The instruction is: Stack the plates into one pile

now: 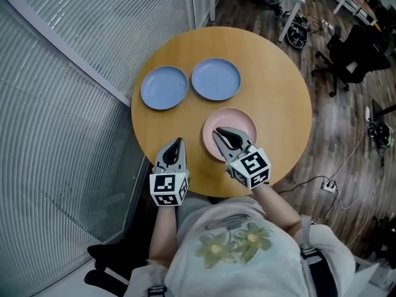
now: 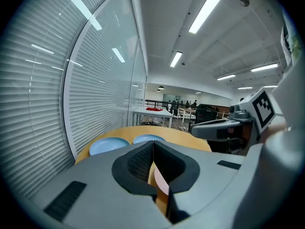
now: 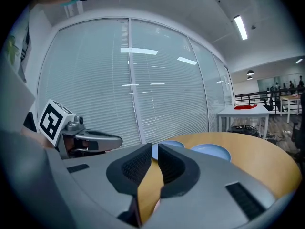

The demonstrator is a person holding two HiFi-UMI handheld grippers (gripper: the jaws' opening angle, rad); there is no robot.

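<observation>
Since no plate sits on another yet, the stacking looks unstarted: three plates lie singly on the round wooden table (image 1: 275,88). The matte pink round plate (image 1: 242,121) is on the near side, closest to the person. Two pale blue round plates lie at the far-left side. The left blue plate (image 1: 164,87) and the right blue plate (image 1: 216,79) are just beside each other, rims close, and I can't tell if they touch. Both are well apart from the pink one.

The right gripper (image 1: 218,132) has its tips over the pink plate's near-left part in the head view. I can't tell contact, but it reads as above the plate. Its jaws are nearly together with only a thin slit, nothing clamped, and table wood shows through the gap. The left gripper (image 1: 179,143) is at the table's near edge, left of the pink plate. It is clenched fully and empty, over bare wood.

Step in hand, by my judgement: the approach to the first pick, most likely the pink plate with the right gripper.

The next move calls for spreading the right jaws first. One jaw then goes under the pink plate's rim and one over it, and they close on the rim. After that, lift and carry the plate over a blue plate. The plate is shallow with a thin lip, so the grip needs to go in low at the rim or it will slip.
</observation>
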